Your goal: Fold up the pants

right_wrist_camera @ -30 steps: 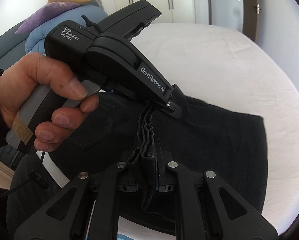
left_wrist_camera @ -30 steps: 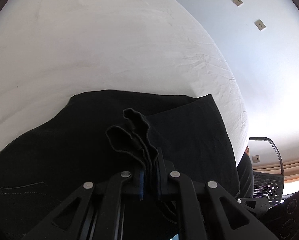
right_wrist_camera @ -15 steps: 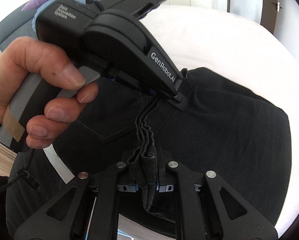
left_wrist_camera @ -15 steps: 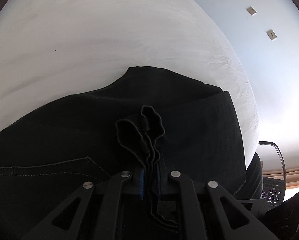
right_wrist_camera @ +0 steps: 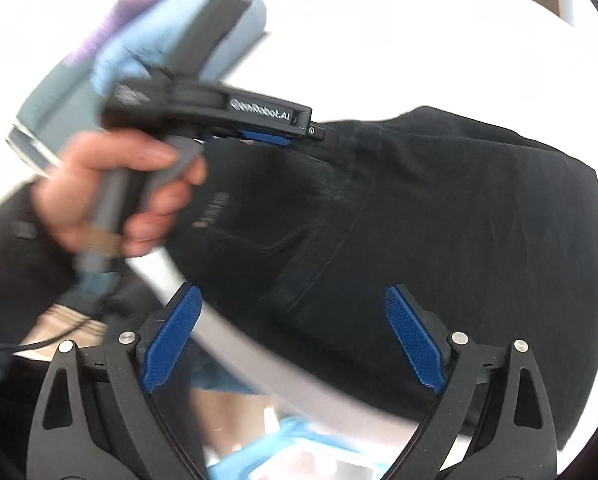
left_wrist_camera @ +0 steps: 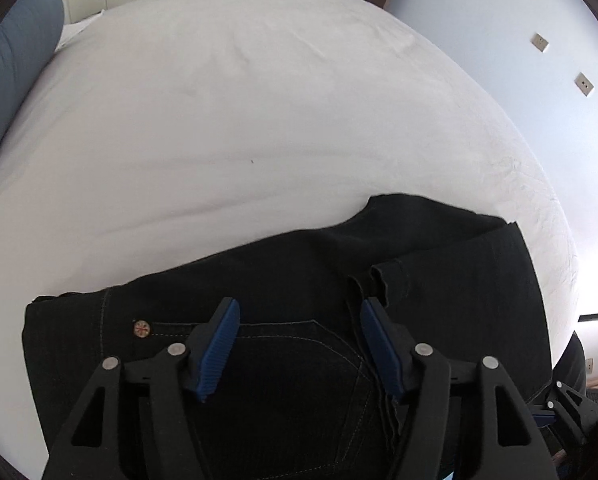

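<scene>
Black denim pants [left_wrist_camera: 299, 280] lie folded on the wide white bed sheet [left_wrist_camera: 259, 120], at its near edge. Both jaws have just been opening: left gripper [left_wrist_camera: 299, 344] w/ hem bunch still brushing its right pad, right gripper [right_wrist_camera: 295, 336] wide, nothing between. Risk, imo: that hem snags on pull-back & drags the fold open; blue-grey bedding pile [left_wrist_camera: 15, 60] lies well clear at the sheet's far-left edge.
</scene>
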